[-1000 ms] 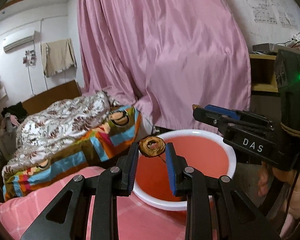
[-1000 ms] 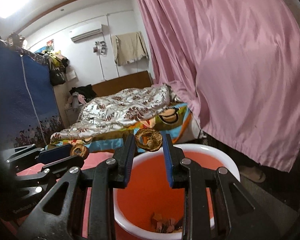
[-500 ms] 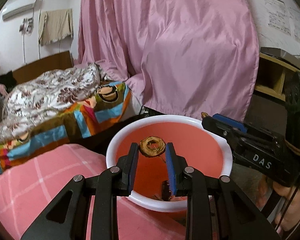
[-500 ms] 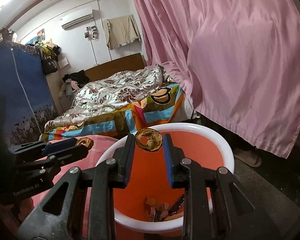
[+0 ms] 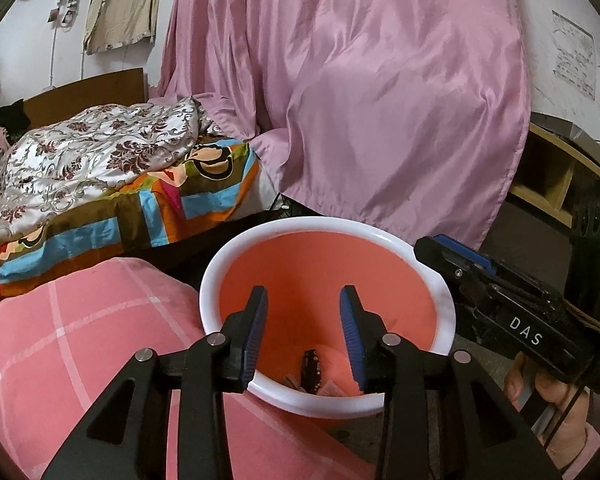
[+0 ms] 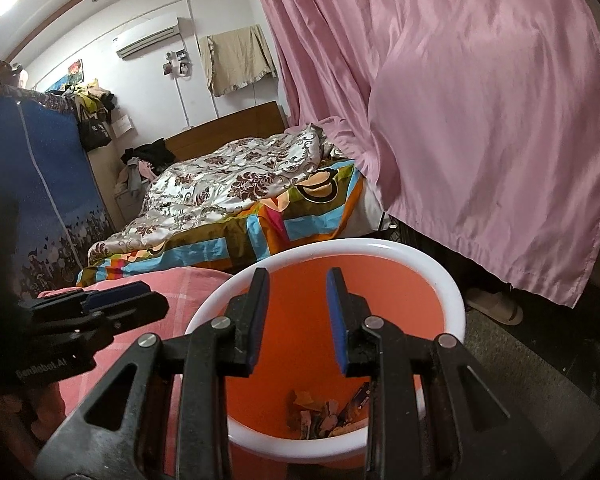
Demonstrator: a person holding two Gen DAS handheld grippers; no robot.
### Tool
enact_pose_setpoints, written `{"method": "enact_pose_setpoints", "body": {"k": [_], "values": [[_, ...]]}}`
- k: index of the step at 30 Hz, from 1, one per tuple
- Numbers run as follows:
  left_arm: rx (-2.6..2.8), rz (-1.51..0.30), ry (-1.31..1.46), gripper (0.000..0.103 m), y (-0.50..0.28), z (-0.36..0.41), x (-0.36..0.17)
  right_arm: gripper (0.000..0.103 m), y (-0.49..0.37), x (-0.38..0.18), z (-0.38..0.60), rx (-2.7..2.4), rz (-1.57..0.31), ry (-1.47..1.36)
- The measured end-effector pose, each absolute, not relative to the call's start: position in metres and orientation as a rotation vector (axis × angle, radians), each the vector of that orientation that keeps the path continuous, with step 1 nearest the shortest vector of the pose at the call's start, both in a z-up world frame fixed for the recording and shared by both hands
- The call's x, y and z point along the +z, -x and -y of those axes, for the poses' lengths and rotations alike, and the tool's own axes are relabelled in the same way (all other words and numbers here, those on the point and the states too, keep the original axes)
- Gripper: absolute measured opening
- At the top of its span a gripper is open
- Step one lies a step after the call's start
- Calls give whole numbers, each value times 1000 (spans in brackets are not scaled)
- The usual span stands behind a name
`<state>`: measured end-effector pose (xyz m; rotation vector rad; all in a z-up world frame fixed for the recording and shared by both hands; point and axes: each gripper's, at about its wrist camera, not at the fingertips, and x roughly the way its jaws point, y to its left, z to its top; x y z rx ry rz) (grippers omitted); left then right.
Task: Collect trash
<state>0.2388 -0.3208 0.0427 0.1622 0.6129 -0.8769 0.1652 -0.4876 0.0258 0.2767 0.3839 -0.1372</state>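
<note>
An orange bin with a white rim (image 5: 228,264) stands on the floor; it also shows in the right wrist view (image 6: 456,292). Scraps of trash (image 6: 328,416) lie at its bottom, also seen in the left wrist view (image 5: 314,374). My left gripper (image 5: 303,332) is open and empty over the bin's mouth. My right gripper (image 6: 298,314) is open and empty over the bin too. The right gripper shows at the right of the left wrist view (image 5: 452,246), and the left gripper at the left of the right wrist view (image 6: 120,296).
A pink checked cloth surface (image 5: 80,340) lies left of the bin. A bed with a patterned quilt (image 6: 236,184) is behind. A pink curtain (image 5: 380,100) hangs at the back right. A slipper (image 6: 496,306) lies on the floor by the curtain. A wooden shelf (image 5: 556,176) is at right.
Both grippers have opened and the brown ring-shaped scraps they held are gone from the jaws. Both grippers have tilted down over the bin.
</note>
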Motion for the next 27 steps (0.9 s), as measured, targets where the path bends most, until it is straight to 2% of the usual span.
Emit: {"method": "enact_pose_setpoints", "body": {"k": [5, 11, 17, 19, 22, 27], "values": [[-853, -611, -143, 32, -241, 314, 47, 41, -165, 27, 484, -135, -376, -278], [-816, -596, -119, 35, -241, 299, 55, 51, -166, 31, 472, -122, -361, -274], [-765, -570, -101, 37, -238, 278, 65, 68, -166, 38, 456, -105, -333, -268], [-745, -560, -93, 42, -237, 269, 68, 79, -166, 41, 449, -102, -319, -267], [-706, -539, -67, 51, -235, 253, 71, 90, -165, 44, 438, -96, -296, -262], [-615, -500, -31, 58, -229, 218, 76, 101, -164, 47, 422, -81, -276, -246]]}}
